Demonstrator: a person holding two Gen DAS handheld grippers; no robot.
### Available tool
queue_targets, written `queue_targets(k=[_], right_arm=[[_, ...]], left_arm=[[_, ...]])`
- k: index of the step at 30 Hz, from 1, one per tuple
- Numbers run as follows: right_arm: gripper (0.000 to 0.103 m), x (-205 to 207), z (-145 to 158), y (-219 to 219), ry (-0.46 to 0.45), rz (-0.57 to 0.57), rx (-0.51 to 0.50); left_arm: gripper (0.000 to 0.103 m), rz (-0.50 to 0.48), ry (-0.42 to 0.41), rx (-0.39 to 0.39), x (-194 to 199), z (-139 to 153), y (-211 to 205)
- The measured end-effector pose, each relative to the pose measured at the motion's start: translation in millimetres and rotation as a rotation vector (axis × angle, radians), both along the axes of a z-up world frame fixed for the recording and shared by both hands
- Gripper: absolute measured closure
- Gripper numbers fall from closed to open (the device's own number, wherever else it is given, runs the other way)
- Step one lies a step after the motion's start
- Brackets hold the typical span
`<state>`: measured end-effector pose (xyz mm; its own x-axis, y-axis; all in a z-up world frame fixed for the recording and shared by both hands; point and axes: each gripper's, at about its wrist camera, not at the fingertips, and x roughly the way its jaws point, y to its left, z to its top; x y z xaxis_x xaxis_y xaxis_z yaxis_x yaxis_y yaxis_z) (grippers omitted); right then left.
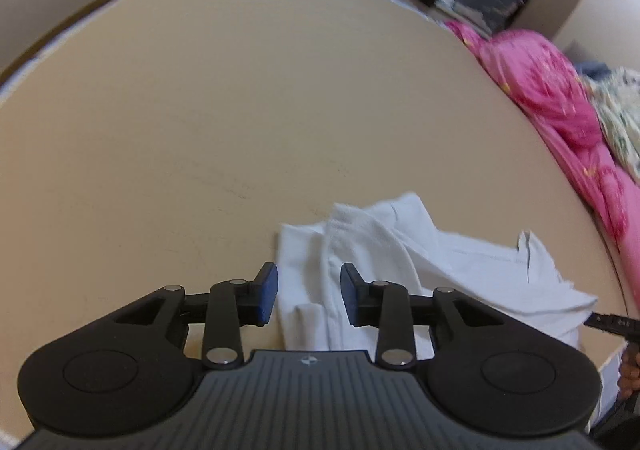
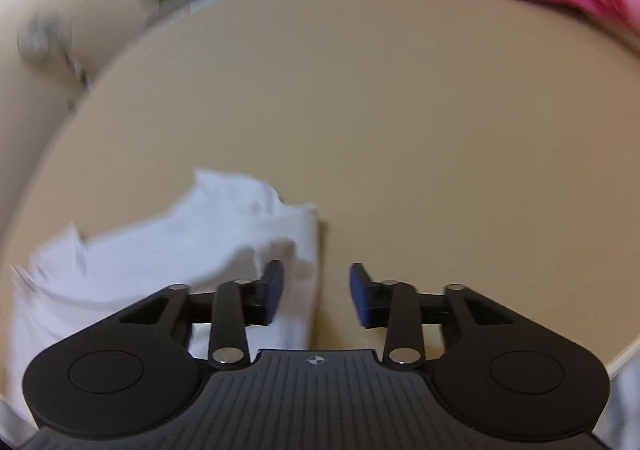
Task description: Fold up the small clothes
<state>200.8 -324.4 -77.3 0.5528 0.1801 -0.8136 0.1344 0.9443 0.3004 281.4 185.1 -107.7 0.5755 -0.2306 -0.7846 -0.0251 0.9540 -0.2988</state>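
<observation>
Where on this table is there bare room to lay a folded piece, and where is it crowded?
The beige table is bare from the white garment out to its far edge and its left side. The near edge is crowded by the garment, under the left gripper and beside the right gripper. Pink bedding lines the right edge.

a white garment [image 1: 404, 250] lies crumpled on the near part of a tan surface. the cloth is plain, without print, and gathered into soft folds and overlapping layers rather than spread flat. in the left wrist view a narrow strip runs toward the camera while a wider panel stretches to the right, its far corner sticking up in a small peak. in the right wrist view the same garment [image 2: 168, 242] is blurred, bunched at the lower left.
</observation>
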Motion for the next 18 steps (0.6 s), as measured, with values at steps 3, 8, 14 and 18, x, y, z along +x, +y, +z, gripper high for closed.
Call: queue_targets(k=[3, 8, 14, 18], right_arm=[[0.061, 10, -5, 0, 0.026, 0.022, 0.045], [0.060, 20, -10, 16, -0.019, 0.090, -0.030], [0.060, 45, -13, 31, -0.126, 0.111, -0.067], [0.061, 56, -18, 41, -0.152, 0.150, -0.120]], left_arm=[[0.065, -0.018, -0.009, 0.056, 11, -7, -18], [0.056, -0.060, -0.047, 0.099, 22, -14, -44], [0.071, -0.098, -0.070, 0.124, 32, -20, -52], [0.099, -0.100, -0.103, 0.171, 35, -16, -52]])
